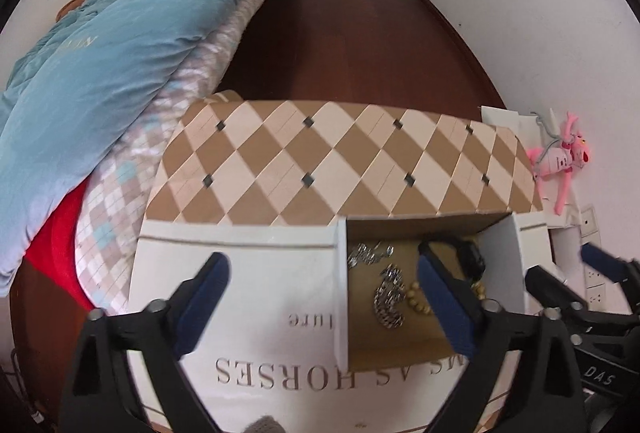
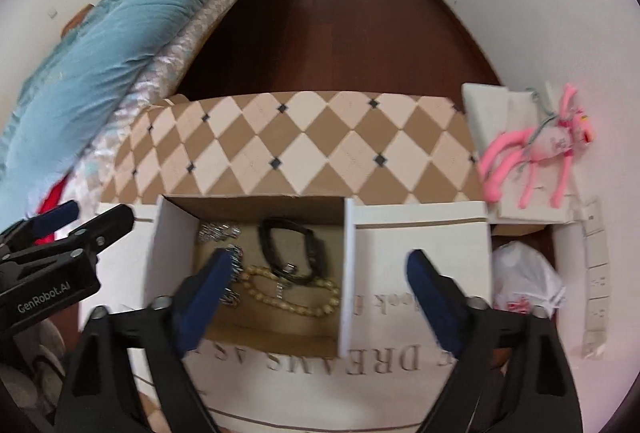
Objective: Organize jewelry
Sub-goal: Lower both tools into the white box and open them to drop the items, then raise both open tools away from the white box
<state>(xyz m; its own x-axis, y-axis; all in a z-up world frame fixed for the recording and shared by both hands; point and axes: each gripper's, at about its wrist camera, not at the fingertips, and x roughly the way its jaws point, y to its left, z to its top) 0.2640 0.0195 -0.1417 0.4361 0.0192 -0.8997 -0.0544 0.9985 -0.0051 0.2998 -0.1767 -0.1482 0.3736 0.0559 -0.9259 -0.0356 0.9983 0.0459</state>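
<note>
A white cardboard box (image 2: 420,245) with printed lettering stands open; it also shows in the left wrist view (image 1: 240,273). On its brown floor lie a silver chain (image 1: 388,297), a beige bead bracelet (image 2: 292,293) and a black band (image 2: 288,241). A second silver piece (image 2: 218,231) lies at the back left. My left gripper (image 1: 324,289) is open and empty, hovering over the box's left flap and opening. My right gripper (image 2: 320,281) is open and empty above the jewelry. Each gripper shows at the edge of the other's view.
The box sits on a diamond-patterned surface (image 2: 304,145). A bed with a blue quilt (image 1: 120,53) is to the left. A pink plush toy (image 2: 540,153) on white boxes and a white plastic bag (image 2: 524,281) are to the right. Dark wood floor (image 1: 352,45) lies beyond.
</note>
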